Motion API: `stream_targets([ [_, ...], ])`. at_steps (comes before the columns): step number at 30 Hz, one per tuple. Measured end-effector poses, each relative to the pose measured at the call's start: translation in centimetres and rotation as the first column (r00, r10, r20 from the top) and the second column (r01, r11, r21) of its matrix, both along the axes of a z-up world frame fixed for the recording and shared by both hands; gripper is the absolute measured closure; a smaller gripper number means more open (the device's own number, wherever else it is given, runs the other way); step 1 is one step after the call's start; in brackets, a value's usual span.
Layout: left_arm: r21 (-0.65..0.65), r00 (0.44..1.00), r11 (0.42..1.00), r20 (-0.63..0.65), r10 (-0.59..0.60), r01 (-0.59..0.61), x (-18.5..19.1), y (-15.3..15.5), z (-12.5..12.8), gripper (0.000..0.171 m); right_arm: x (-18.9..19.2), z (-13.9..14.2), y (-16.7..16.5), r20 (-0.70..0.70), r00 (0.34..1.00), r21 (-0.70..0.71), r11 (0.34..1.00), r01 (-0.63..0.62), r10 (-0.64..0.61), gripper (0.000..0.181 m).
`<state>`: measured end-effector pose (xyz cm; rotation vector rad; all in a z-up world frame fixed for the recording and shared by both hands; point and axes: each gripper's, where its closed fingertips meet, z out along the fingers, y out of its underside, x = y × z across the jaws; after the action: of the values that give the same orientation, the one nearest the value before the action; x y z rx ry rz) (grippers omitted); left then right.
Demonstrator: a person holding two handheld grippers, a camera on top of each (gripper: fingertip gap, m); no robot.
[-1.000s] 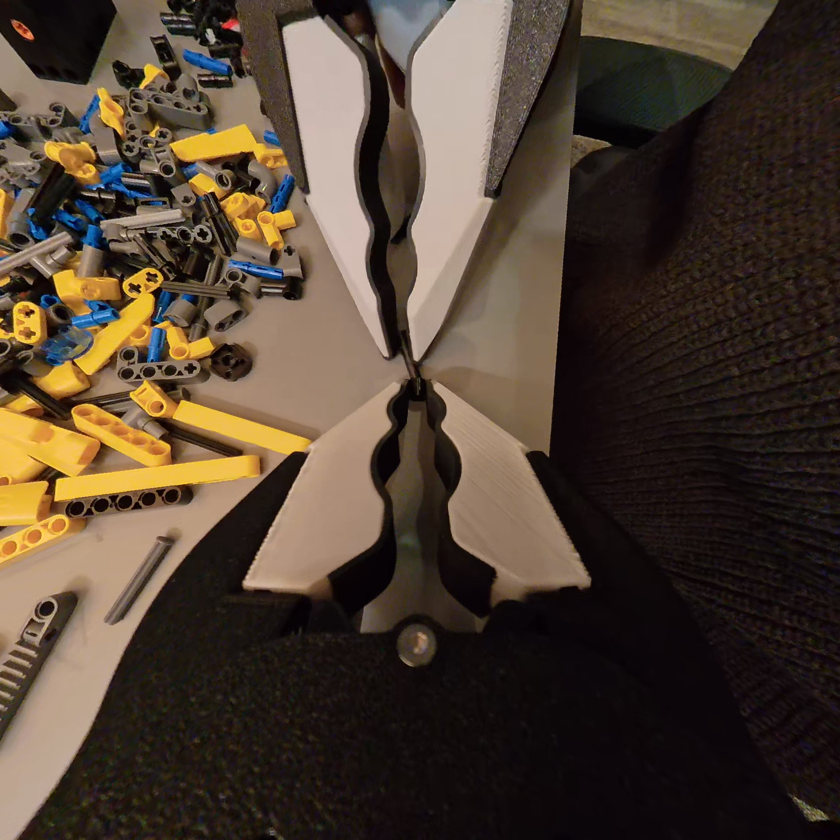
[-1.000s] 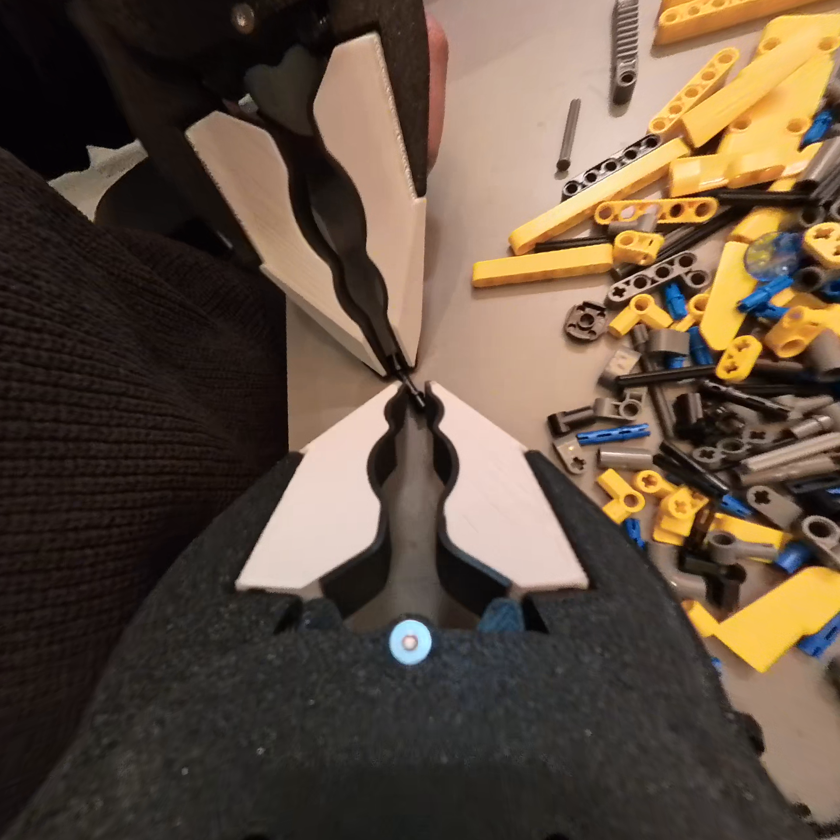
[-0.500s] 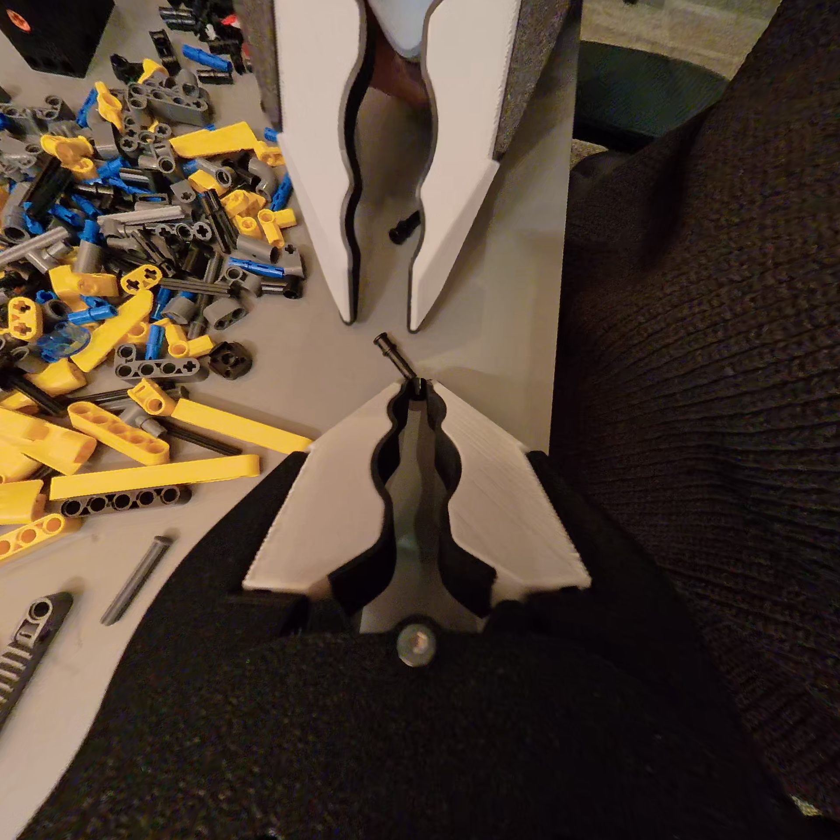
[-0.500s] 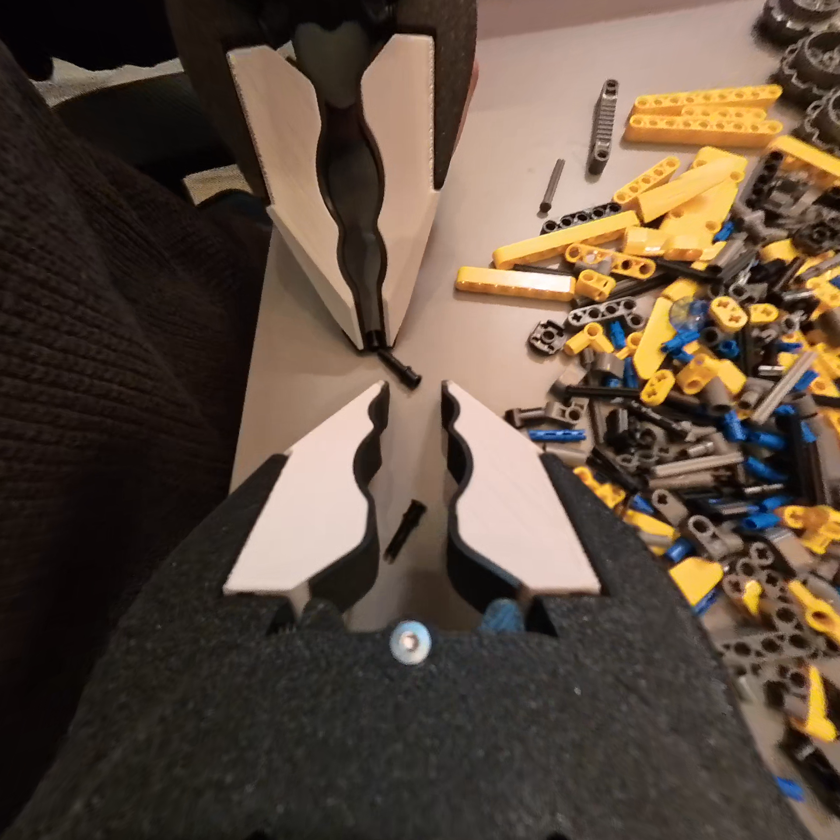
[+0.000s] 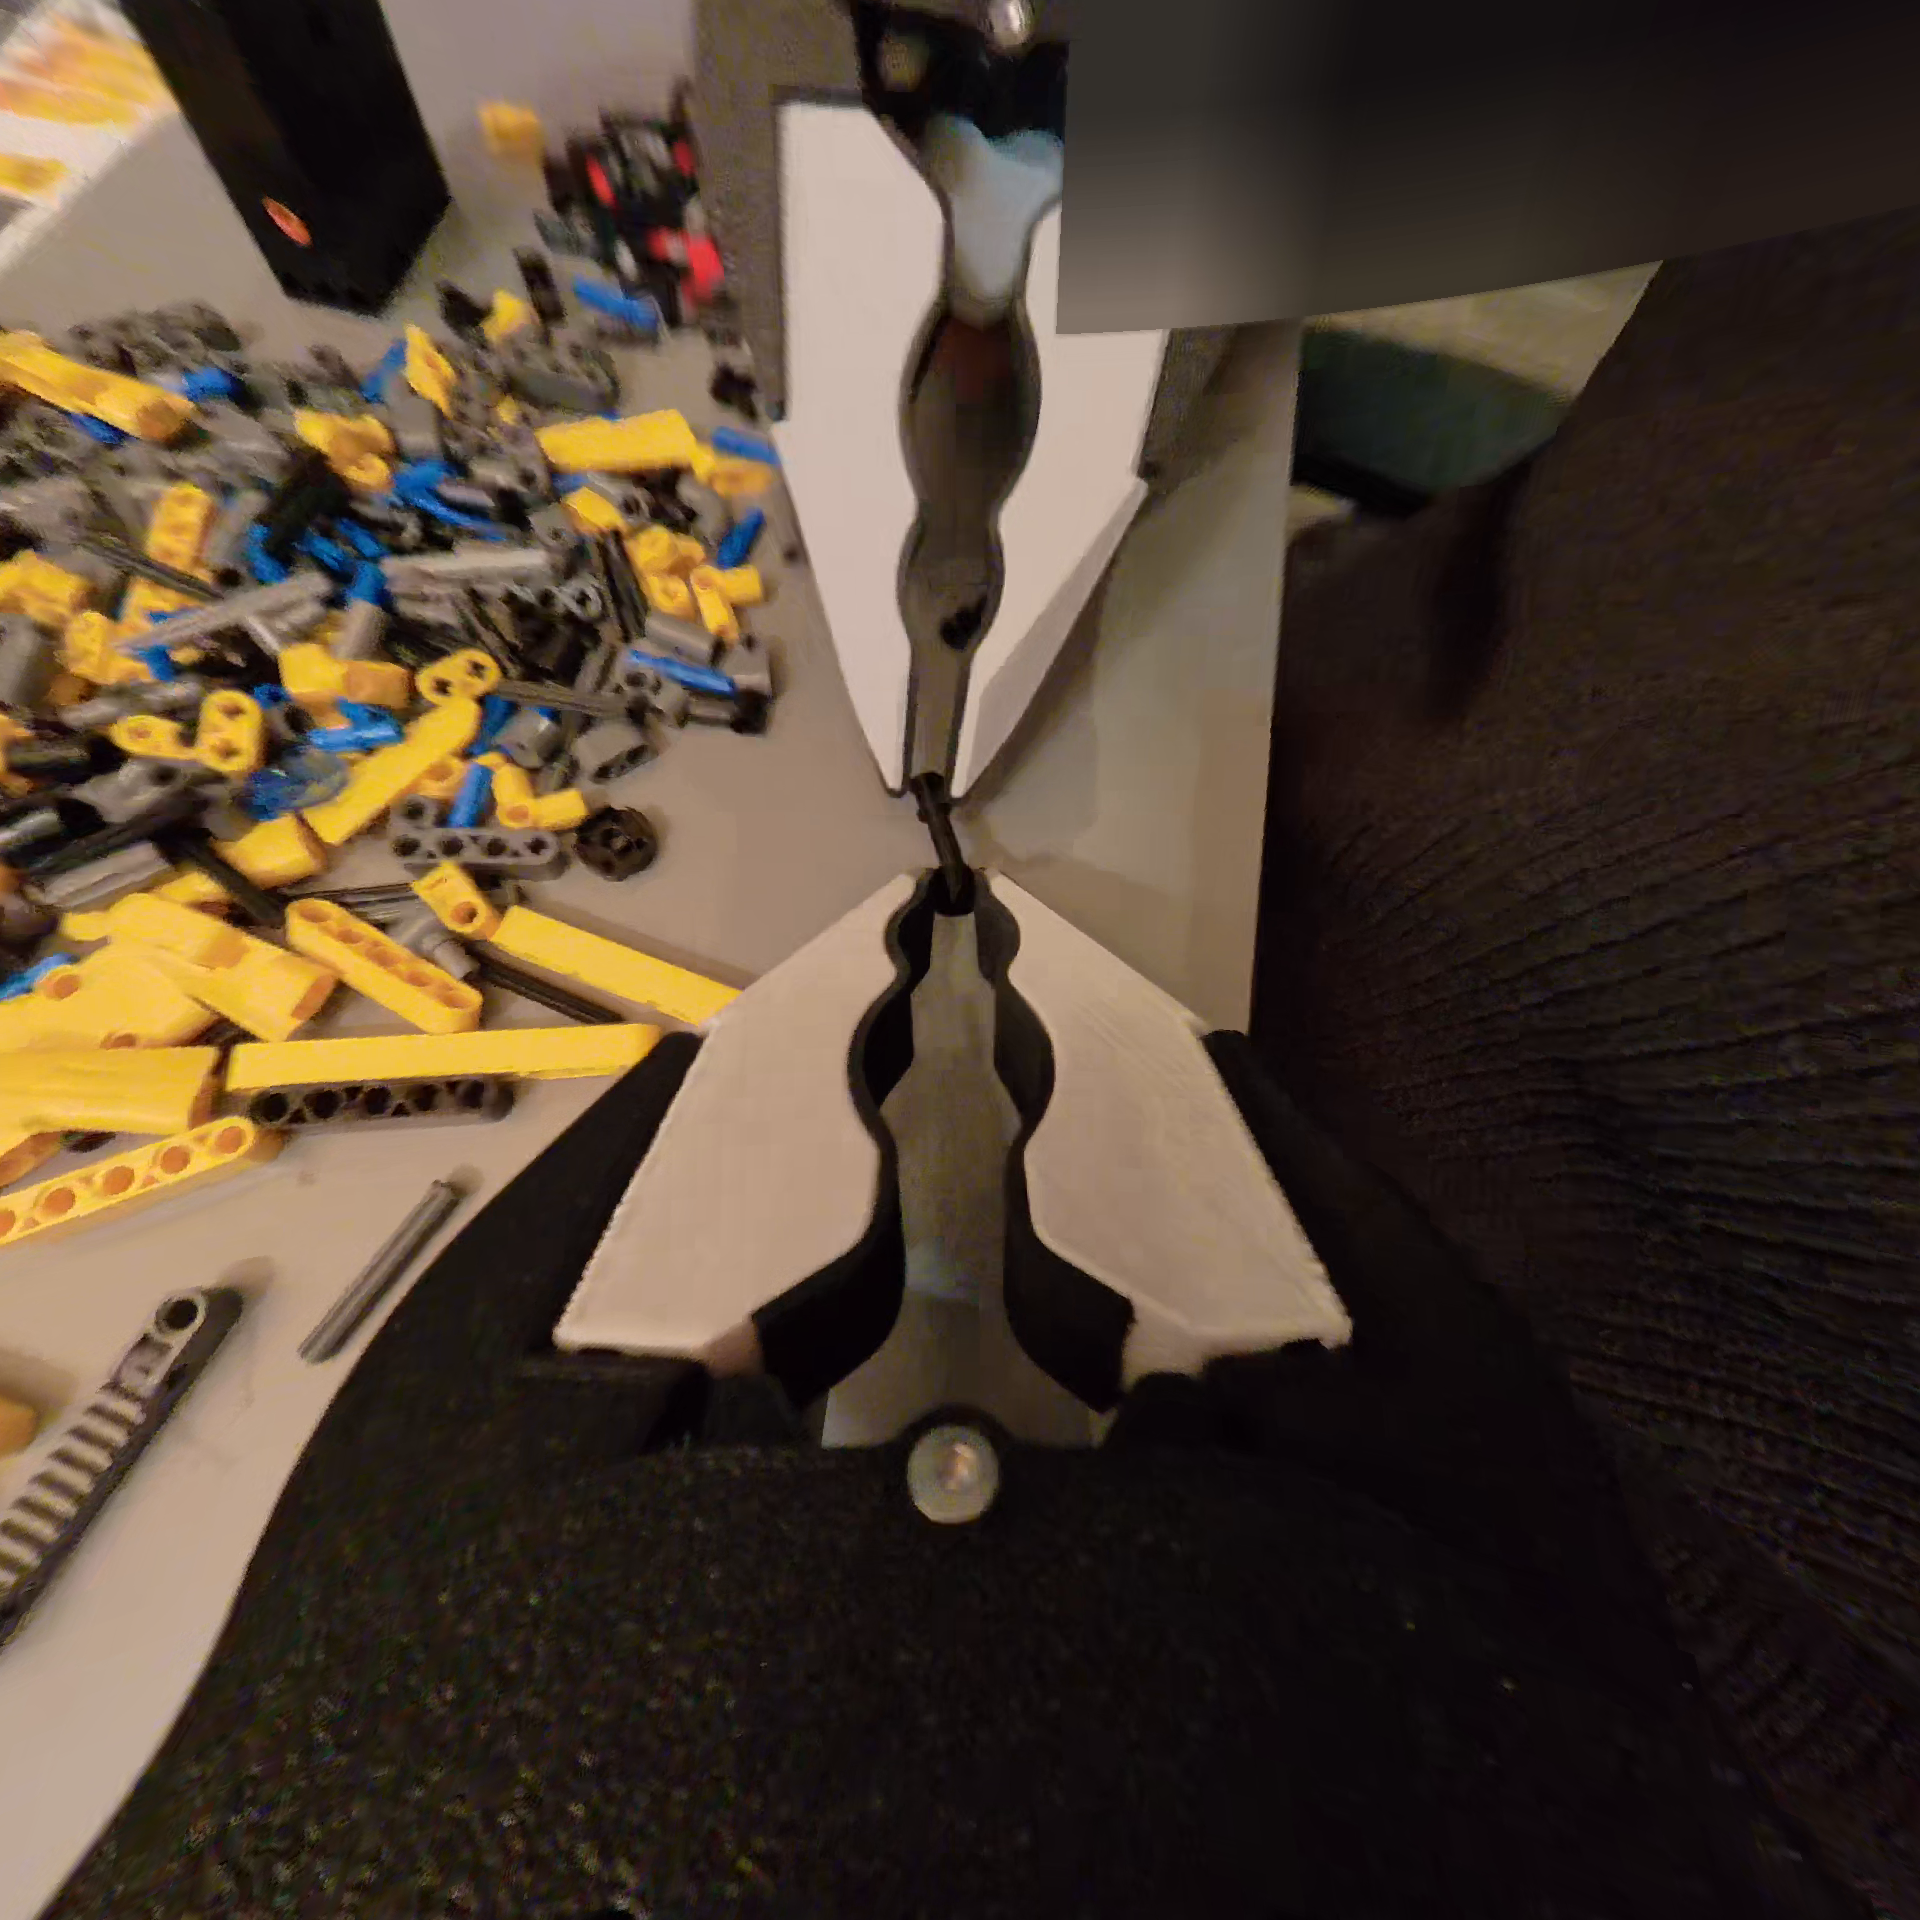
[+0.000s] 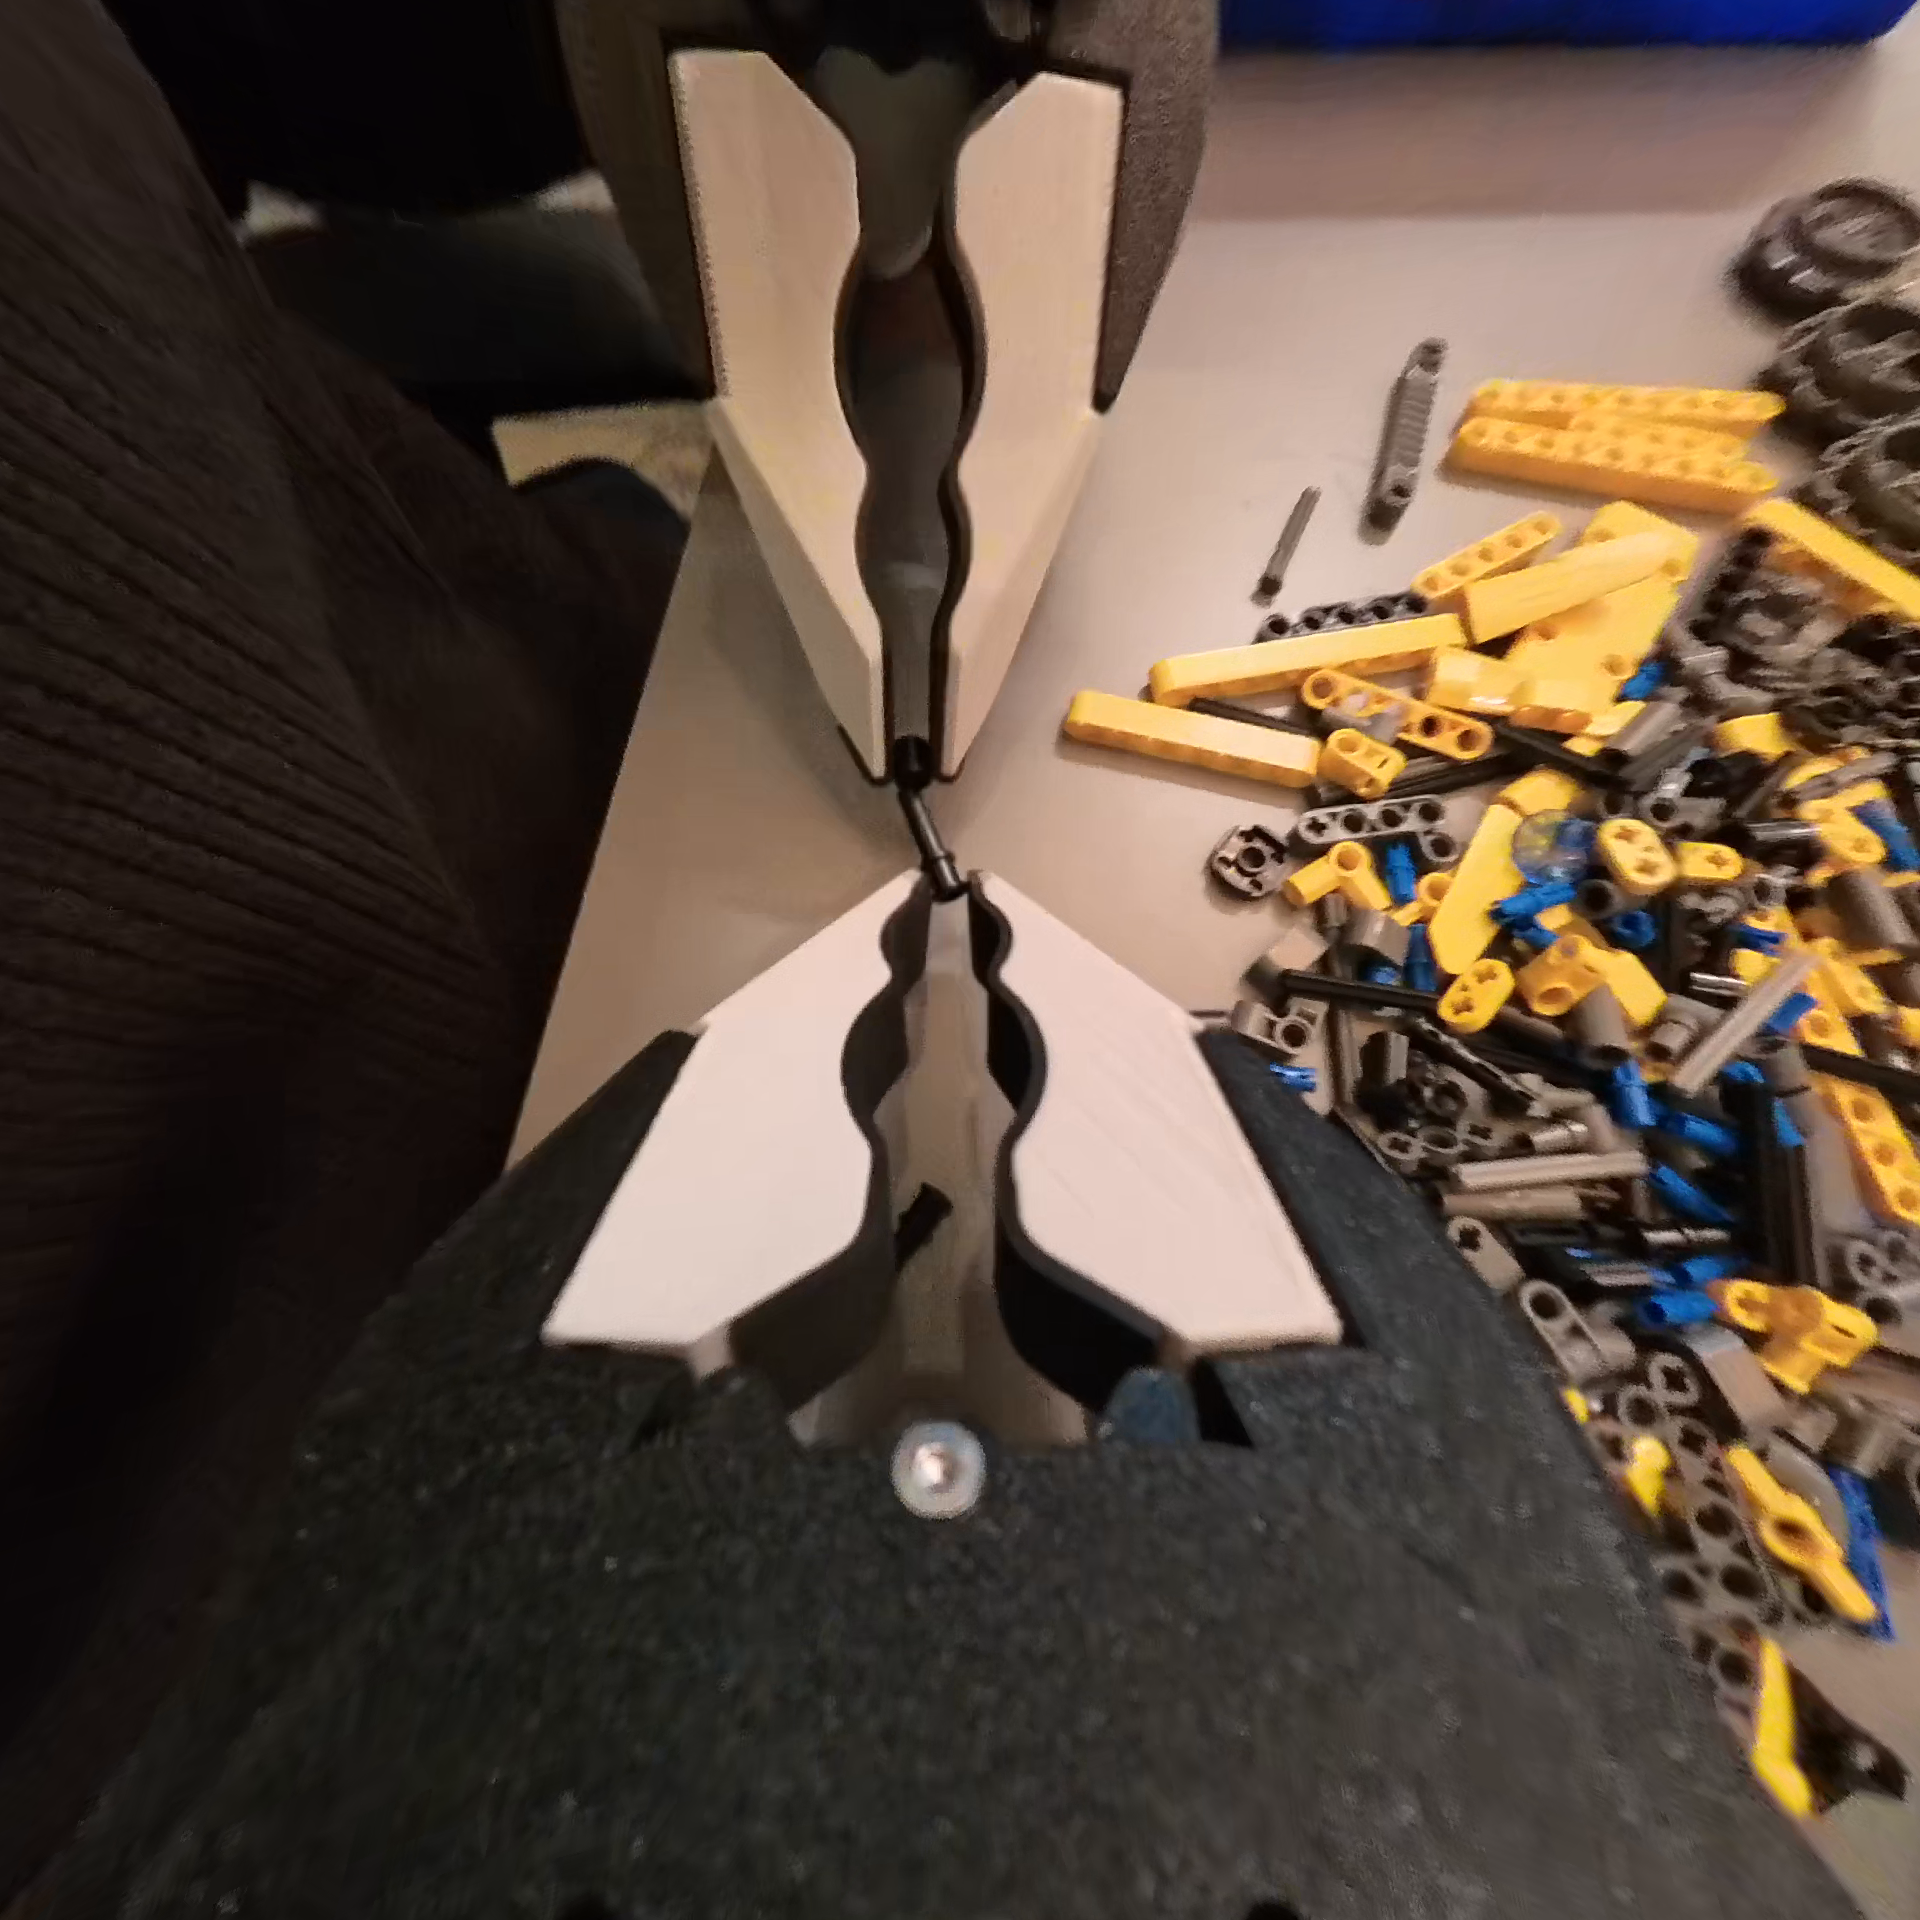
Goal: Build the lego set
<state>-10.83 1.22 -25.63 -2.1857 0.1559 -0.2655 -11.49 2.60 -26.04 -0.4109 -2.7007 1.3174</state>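
Black pin [image 5: 940, 831] spans both tip-to-tip grippers above the grey table [image 5: 790, 831]: left gripper [image 5: 948, 891] and right gripper [image 6: 943, 888] each pinch one end. Only right view shows loose pin [image 6: 920, 1221] and ribbed tyres [image 6: 1839, 244]; left view shows glossy black box [image 5: 301, 145].

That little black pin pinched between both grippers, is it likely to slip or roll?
Likely slippery: the black pin is thin and smooth, held only at the tips of the left gripper and right gripper. It looks straight and stiff, probably very light. Being round, it would probably roll on the table if dropped.
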Motion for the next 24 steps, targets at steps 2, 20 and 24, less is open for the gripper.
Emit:
stream_targets([
  [2,0.139,0.997,0.99,0.08,0.019,-0.03,-0.6,-0.3,2.5,0.165,-0.3,1.9,0.2,-0.036,0.998,-0.067,0.997,0.046,-0.048,0.175],
  [20,0.476,0.946,0.876,0.315,-0.081,-0.083,0.2,-1.3,9.2,0.165,0.3,9.2,-0.7,-0.078,0.988,-0.346,0.933,0.099,-0.134,0.176],
  [24,0.412,0.952,0.908,0.301,-0.058,-0.075,0.5,-0.7,7.8,0.165,0.4,8.1,-0.7,-0.103,0.987,-0.277,0.957,0.089,-0.121,0.176],
])
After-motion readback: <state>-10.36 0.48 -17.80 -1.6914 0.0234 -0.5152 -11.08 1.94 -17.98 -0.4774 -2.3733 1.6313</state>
